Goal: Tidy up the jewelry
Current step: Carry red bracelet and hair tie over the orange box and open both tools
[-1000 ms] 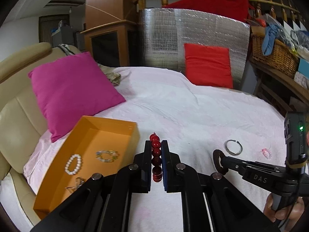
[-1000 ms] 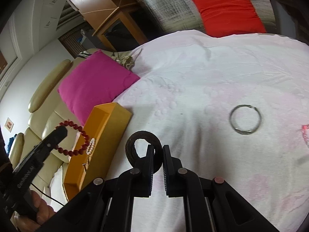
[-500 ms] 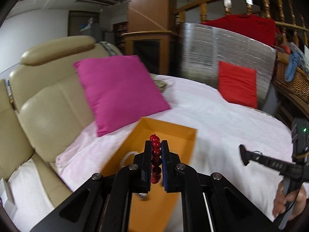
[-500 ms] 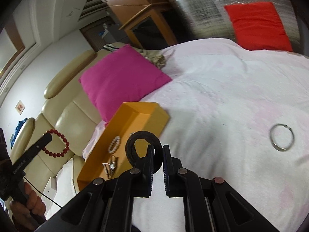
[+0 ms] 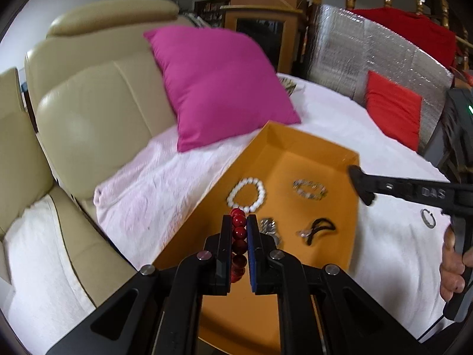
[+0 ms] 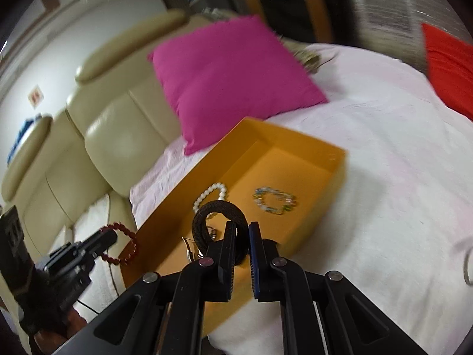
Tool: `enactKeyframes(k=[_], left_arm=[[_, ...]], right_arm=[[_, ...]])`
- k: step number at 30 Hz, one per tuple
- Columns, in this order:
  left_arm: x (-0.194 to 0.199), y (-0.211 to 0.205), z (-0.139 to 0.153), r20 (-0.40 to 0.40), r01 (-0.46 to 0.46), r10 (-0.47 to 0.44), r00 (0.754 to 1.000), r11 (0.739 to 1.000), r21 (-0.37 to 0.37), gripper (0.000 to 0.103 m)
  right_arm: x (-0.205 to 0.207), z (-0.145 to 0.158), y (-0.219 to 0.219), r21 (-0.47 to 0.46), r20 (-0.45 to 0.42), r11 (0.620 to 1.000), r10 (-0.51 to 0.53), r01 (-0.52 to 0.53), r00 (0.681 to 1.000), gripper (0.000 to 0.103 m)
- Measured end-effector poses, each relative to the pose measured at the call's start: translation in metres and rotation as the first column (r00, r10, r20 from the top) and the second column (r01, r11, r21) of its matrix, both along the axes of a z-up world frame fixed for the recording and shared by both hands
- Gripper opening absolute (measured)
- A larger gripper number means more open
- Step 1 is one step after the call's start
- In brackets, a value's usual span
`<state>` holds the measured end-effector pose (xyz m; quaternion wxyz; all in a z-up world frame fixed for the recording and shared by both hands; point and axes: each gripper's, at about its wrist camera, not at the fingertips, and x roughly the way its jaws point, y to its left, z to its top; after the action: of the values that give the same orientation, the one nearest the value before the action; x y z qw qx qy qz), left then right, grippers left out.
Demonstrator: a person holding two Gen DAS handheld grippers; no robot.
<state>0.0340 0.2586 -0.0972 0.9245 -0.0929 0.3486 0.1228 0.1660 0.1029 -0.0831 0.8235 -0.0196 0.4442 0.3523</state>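
Note:
An orange tray [image 5: 313, 145] [image 6: 337, 162] lies on the white bedcover. In it are a white bead bracelet [image 5: 246, 190] [image 6: 210, 195], a multicoloured bead bracelet [image 5: 309, 189] [image 6: 275, 200], a black hair tie [image 5: 320, 226] and small metal pieces [image 5: 267, 226]. My left gripper [image 5: 239, 222] is shut on a red bead bracelet [image 5: 239, 236] above the tray's near left part; it also shows in the right wrist view [image 6: 119, 244]. My right gripper [image 6: 242, 230] is shut on a dark ring-shaped hair tie [image 6: 220, 223] over the tray's near end; its tip [image 5: 359, 183] hangs at the tray's right wall.
A magenta cushion [image 5: 218, 82] leans on the beige sofa [image 5: 94, 97] behind the tray. A silver ring [image 5: 427, 218] lies on the bedcover right of the tray. A red cushion [image 5: 393, 109] stands against a silver foil panel [image 5: 369, 53] at the back.
Both grippers have moved left and closer to the tray, each still holding its piece. The red bracelet now hangs over the tray, and the dark hair tie is over its near end.

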Motion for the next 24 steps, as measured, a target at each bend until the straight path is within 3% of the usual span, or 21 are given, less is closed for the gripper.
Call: enactKeyframes(k=[5, 10, 19, 24], left_arm=[[0.013, 0.007, -0.025, -0.065, -0.009, 0.009, 0.998, 1.0, -0.004, 0.009], [0.026, 0.008, -0.05, -0.127, -0.001, 0.0, 0.992, 1.0, -0.006, 0.009], [0.039, 0.012, -0.073, -0.202, -0.004, 0.002, 0.979, 1.0, -0.01, 0.009], [0.04, 0.012, -0.077, -0.23, -0.004, 0.002, 0.973, 1.0, -0.004, 0.009]], right_arm=[[0.019, -0.035, 0.052, -0.163, -0.071, 0.986, 0.026, -0.037, 0.997, 0.01], [0.028, -0.063, 0.075, -0.249, -0.103, 0.968, 0.01, -0.035, 0.995, 0.01], [0.045, -0.075, 0.082, -0.299, -0.125, 0.954, -0.044, 0.005, 0.991, 0.012], [0.048, -0.074, 0.079, -0.279, -0.149, 0.96, -0.064, 0.02, 0.987, 0.012]])
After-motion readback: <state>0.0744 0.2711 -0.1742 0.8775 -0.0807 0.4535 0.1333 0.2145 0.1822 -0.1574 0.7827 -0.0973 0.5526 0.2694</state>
